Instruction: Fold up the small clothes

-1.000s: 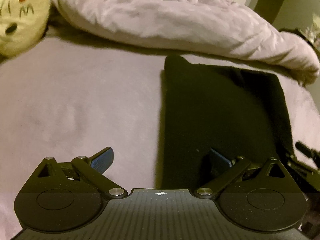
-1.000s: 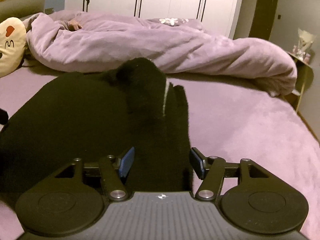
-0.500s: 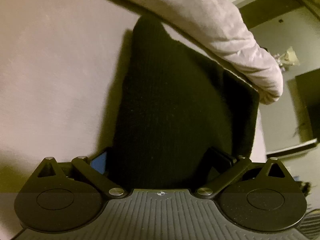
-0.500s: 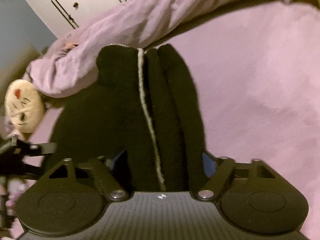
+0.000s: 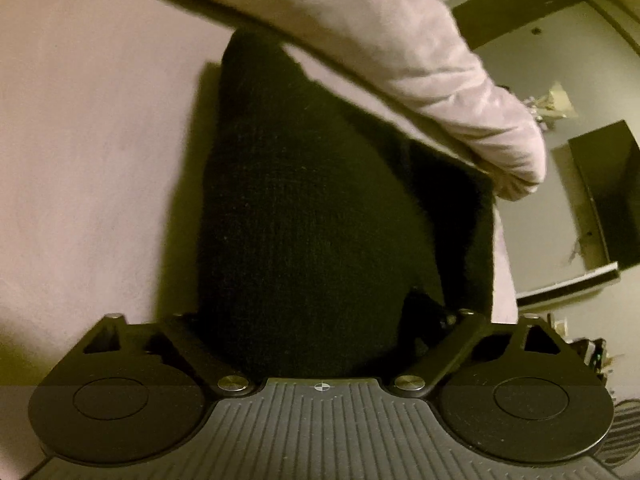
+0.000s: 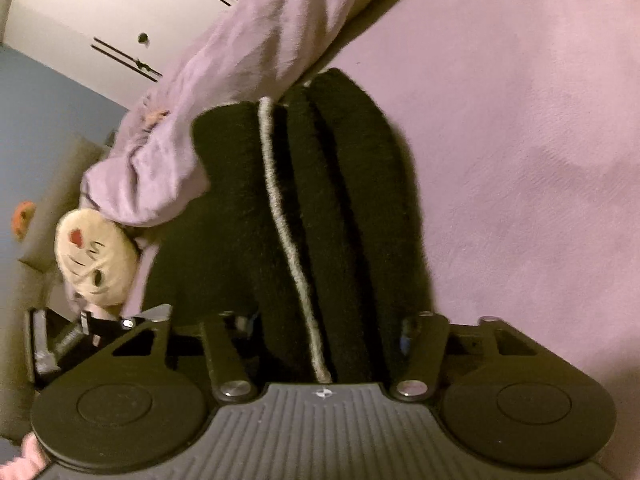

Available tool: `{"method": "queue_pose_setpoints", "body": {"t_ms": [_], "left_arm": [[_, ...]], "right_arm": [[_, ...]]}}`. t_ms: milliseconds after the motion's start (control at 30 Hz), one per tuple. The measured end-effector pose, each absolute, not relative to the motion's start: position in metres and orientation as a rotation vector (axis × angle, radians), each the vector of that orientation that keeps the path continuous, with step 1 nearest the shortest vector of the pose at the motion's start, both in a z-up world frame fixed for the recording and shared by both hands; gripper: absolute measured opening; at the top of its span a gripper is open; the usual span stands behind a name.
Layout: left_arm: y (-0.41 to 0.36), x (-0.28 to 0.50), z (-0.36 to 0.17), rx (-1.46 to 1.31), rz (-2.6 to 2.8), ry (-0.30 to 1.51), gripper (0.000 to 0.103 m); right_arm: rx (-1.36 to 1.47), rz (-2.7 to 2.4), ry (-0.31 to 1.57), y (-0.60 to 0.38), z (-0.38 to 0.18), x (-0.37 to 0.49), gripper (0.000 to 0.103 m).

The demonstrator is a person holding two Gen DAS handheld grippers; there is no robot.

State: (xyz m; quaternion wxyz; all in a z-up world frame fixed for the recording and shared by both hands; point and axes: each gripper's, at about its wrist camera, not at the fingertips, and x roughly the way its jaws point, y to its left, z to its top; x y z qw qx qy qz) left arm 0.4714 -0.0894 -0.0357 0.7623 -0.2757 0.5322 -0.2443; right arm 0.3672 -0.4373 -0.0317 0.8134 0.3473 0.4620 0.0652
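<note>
Since a second ago both tongs, left (image 5: 316, 320) and right (image 6: 328, 332), closed from open onto the black garment's (image 5: 320, 208) near edge at 6 o'clock on the bed (image 6: 520, 140): next fold can start.

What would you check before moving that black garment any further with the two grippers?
1. The left gripper has the black garment between its fingers: ok; whether it is clamped: cannot tell.
2. The right gripper straddles the stacked folds with the pale stripe: ok.
3. Layers stay aligned on the right side: ok, three ridges lie parallel.
4. Garment clear of the bunched duvet: not ok, its far end reaches the duvet.
5. Plush toy out of the way: ok.
</note>
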Motion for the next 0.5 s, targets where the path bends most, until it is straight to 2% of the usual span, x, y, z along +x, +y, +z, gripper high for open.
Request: {"method": "queue_pose_setpoints", "body": {"t_ms": [100, 233, 400, 500], "left_arm": [[-0.084, 0.469, -0.024, -0.592, -0.539, 1.136, 0.080], [-0.071, 0.460, 0.002, -0.577, -0.559, 1.074, 0.076], [-0.041, 0.449, 0.023, -0.530, -0.462, 1.003, 0.078], [-0.019, 0.440, 0.019, -0.435, -0.331, 1.014, 0.082]], "right_arm": [[0.742, 0.183, 0.975, -0.422, -0.026, 0.373, 0.051], [0.728, 0.246, 0.951, -0.399, -0.011, 0.380, 0.051], [0.690, 0.340, 0.980, -0.360, -0.009, 0.389, 0.050], [0.639, 0.258, 1.009, -0.348, -0.013, 0.386, 0.054]]}}
